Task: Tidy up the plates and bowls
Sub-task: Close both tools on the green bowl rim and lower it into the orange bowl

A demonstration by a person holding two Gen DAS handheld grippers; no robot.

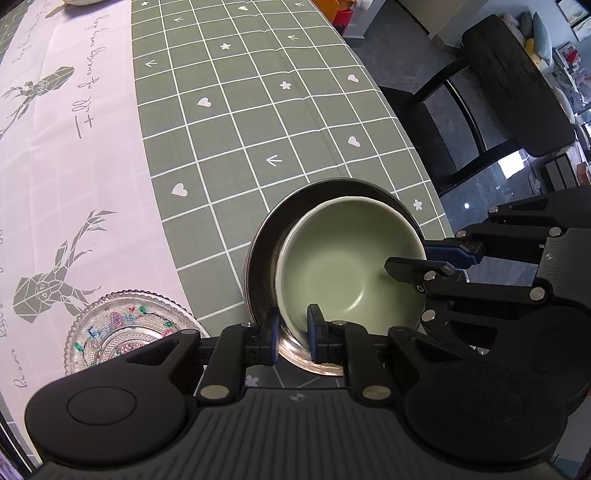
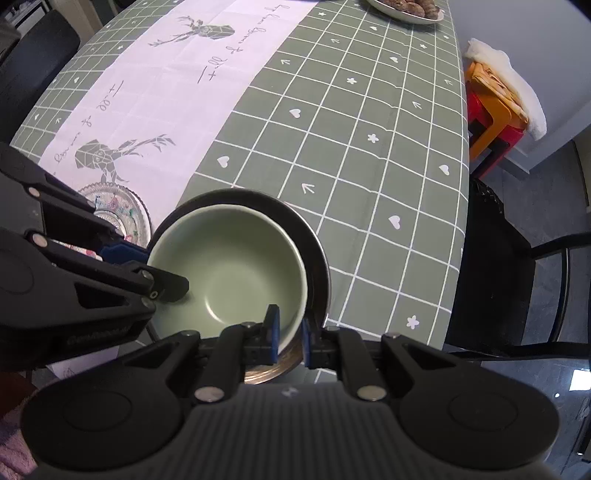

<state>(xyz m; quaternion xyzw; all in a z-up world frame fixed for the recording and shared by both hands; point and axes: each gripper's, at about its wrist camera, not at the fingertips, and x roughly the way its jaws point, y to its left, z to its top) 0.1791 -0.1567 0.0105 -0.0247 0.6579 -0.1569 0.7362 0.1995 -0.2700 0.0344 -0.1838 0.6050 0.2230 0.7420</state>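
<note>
A pale green bowl rests inside a wider, shallow metal bowl near the table's edge. My left gripper straddles the green bowl's rim, one blue pad outside the wall and one inside, shut on it. On the opposite side my right gripper is shut on the same rim in the same way. Both point steeply down. A patterned glass plate lies beside the metal bowl on the white runner.
The table carries a green checked cloth with a white runner. A dark chair stands close to the table edge. A plate of food sits at the far end. An orange and red stool stands beyond it.
</note>
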